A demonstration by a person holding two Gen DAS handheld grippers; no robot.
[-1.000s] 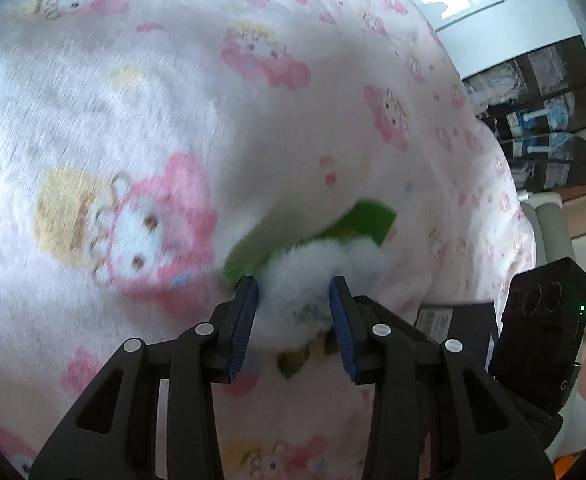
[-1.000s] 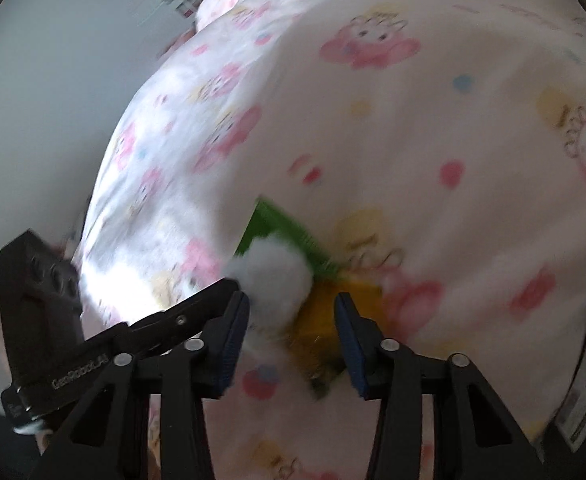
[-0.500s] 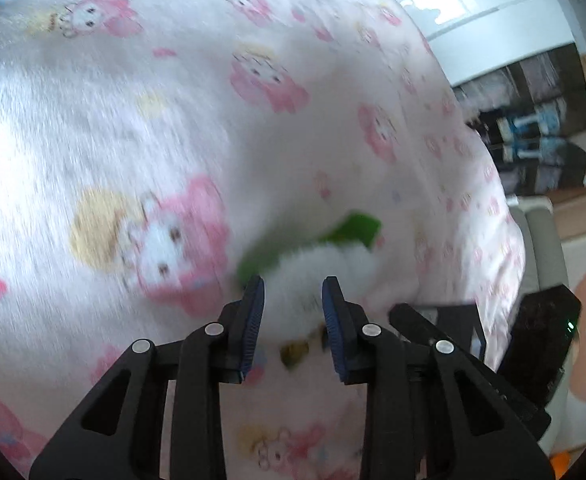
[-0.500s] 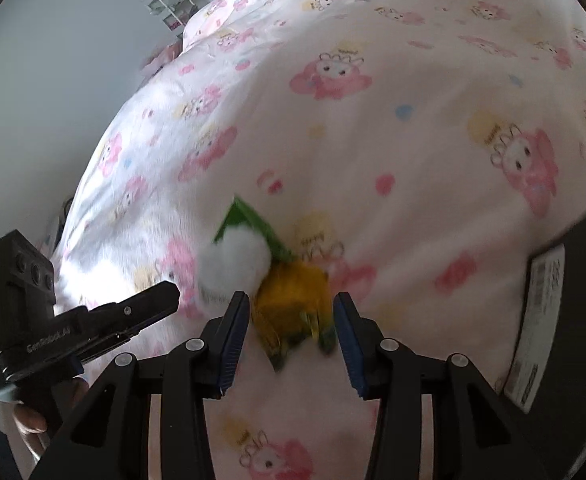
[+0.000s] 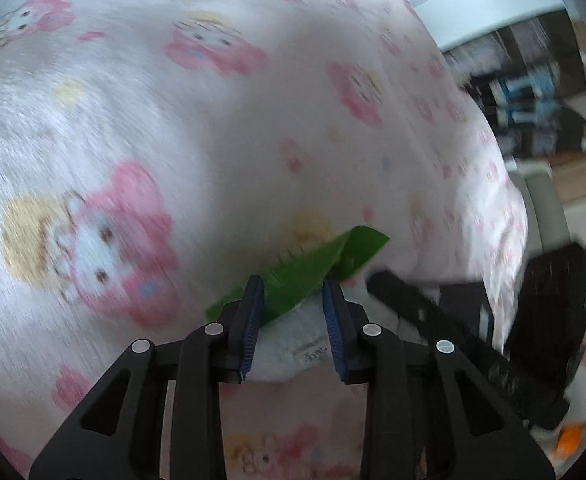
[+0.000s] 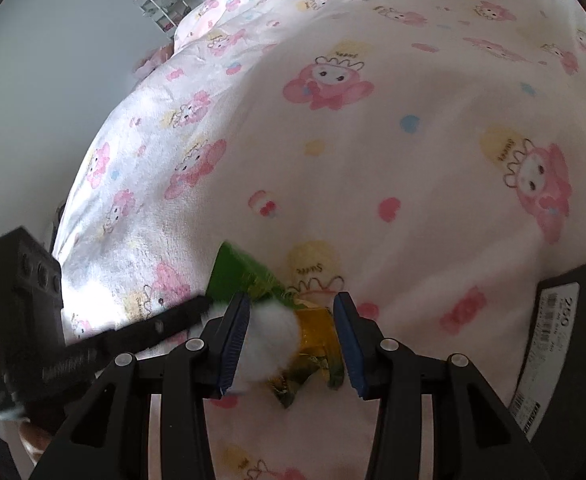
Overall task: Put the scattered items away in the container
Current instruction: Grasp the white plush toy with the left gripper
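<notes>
A white fluffy plush item (image 5: 293,354) lies with a green snack packet (image 5: 313,268) on a pink cartoon-print blanket (image 5: 133,120). My left gripper (image 5: 293,332) is shut on the white plush, with the green packet poking up between the fingers. In the right wrist view the plush (image 6: 271,338), the green packet (image 6: 237,276) and a yellow-gold wrapper (image 6: 317,326) lie together. My right gripper (image 6: 293,340) is open around the plush and the yellow wrapper. The left gripper's finger (image 6: 145,330) reaches in from the left.
A dark box with a barcode label (image 6: 553,340) sits at the right edge of the right wrist view. The blanket (image 6: 373,120) covers a bed. Shelves (image 5: 533,80) and a white wall stand beyond the bed's right side. The right gripper's body (image 5: 545,320) is close on the right.
My left gripper has moved forward over the plush and closed on it, with the green packet now rising between its fingers. My right gripper has pulled back slightly and stays open around the pile.
</notes>
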